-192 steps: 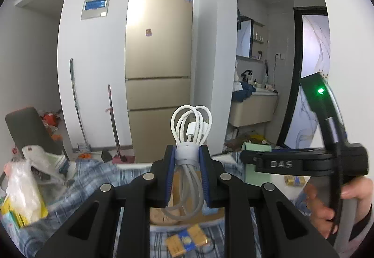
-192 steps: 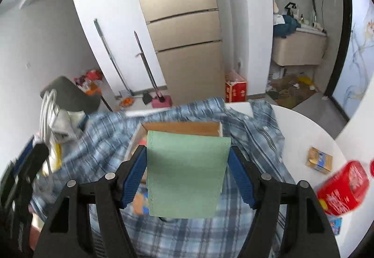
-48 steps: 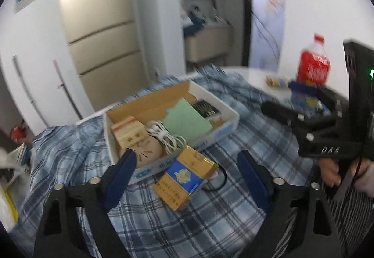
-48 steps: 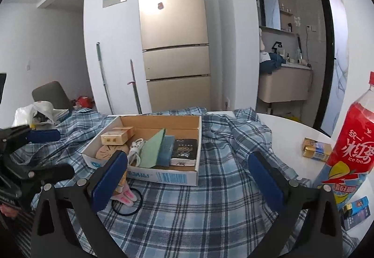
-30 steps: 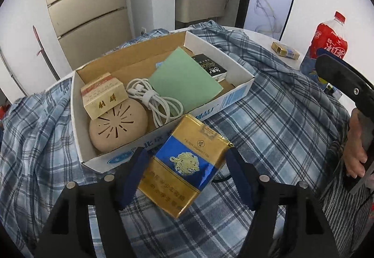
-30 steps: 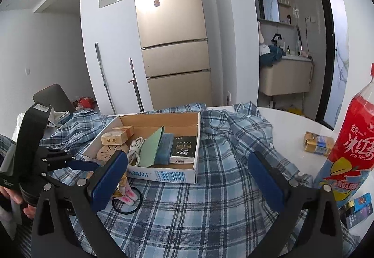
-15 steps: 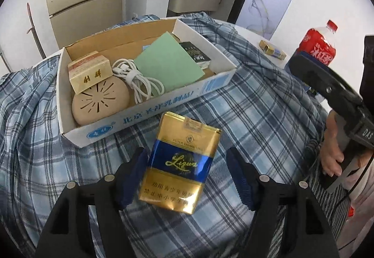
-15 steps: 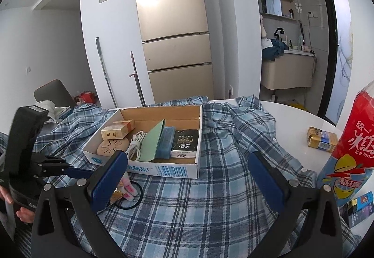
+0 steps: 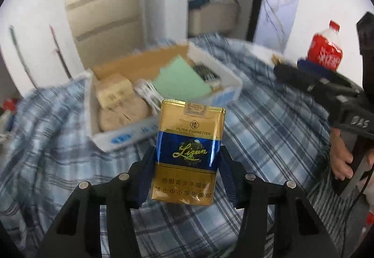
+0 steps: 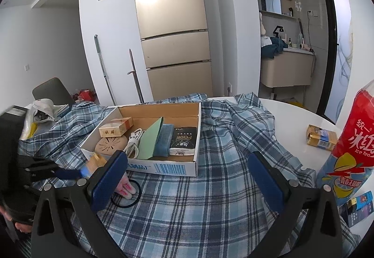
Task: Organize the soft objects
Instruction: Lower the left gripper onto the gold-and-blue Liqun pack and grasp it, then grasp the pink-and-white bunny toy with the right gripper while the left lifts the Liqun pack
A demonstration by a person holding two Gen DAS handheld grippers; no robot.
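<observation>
While we lift: left gripper jaws closing, clamped on the pack, upright, clear of the cloth.
Why upright: we judge it suits a drop into the box.
Box: just beyond the pack, holds cable, green sheet, tissue pack.
Right gripper: jaws wide apart, empty, parked near the box, likely waiting.
Left out: hair tie beside the box.

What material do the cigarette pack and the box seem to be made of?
Cigarette pack: soft paper under glossy clear film, probably; it shines and its top corner is crumpled. Box: corrugated cardboard, it seems, matte brown inside, white printed outside with a barcode.
</observation>
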